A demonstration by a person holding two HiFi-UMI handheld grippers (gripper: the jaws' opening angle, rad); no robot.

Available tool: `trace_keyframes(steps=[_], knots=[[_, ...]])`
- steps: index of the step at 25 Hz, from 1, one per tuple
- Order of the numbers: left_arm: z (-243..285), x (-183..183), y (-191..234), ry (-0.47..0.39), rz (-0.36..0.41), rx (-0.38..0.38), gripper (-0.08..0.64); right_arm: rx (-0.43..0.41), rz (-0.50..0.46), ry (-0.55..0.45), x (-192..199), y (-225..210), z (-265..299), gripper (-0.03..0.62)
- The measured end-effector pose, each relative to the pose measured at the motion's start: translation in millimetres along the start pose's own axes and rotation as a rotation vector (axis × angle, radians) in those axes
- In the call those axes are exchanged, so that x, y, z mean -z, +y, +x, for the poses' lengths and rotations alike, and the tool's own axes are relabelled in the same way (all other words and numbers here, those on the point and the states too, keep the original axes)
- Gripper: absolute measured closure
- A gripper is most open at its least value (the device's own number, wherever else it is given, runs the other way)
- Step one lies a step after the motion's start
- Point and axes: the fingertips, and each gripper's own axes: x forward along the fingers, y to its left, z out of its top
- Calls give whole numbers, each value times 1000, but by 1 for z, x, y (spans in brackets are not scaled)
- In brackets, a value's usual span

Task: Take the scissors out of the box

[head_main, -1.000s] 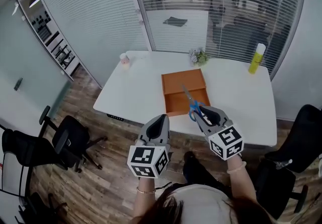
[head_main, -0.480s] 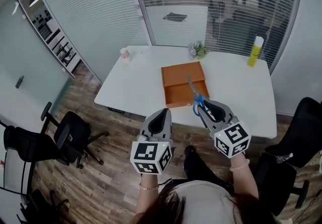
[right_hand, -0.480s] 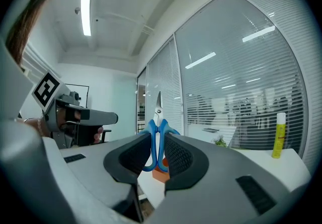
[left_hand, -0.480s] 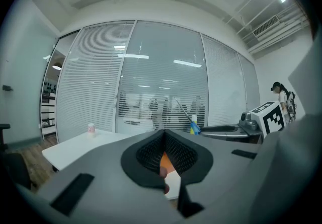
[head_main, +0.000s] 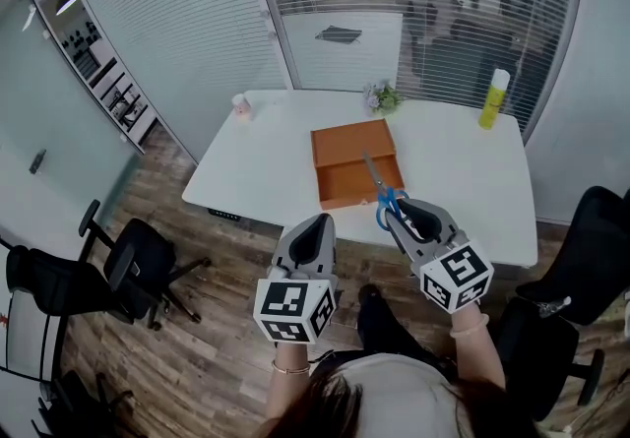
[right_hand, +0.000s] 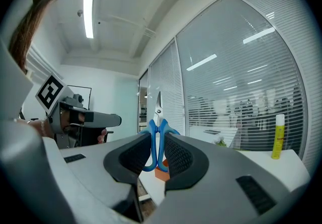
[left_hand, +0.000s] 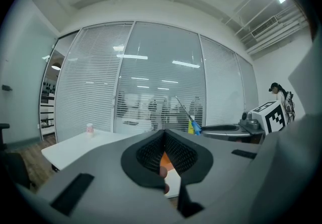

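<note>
The blue-handled scissors are clamped by their handles in my right gripper, blades pointing up and away, held in the air over the near edge of the white table. In the right gripper view the scissors stand upright between the pads. The orange box lies open on the table just beyond, its inside showing nothing. My left gripper hovers to the left, short of the table, shut with nothing in it; through its jaws a bit of the box shows.
A yellow bottle stands at the table's far right, a small plant at the far middle, a cup at the far left. Office chairs stand on the wooden floor at both sides. Glass walls with blinds lie behind.
Both grippers have drawn back a little from the table toward the person and slightly up. The scissors stay gripped in the right one.
</note>
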Motion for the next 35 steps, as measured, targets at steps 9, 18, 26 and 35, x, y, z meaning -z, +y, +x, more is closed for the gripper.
trace_keyframes(steps=[9, 18, 26, 35], knots=[[-8, -3, -5, -7, -5, 8, 543, 2, -17, -11, -8, 5, -9, 480], [-14, 1, -15, -7, -1, 18, 543, 6, -28, -13, -8, 10, -18, 480], [-16, 2, -15, -8, -3, 26, 543, 9, -30, -15, -8, 14, -18, 480], [-14, 6, -13, 0, -12, 31, 543, 2, -30, -13, -8, 15, -13, 480]])
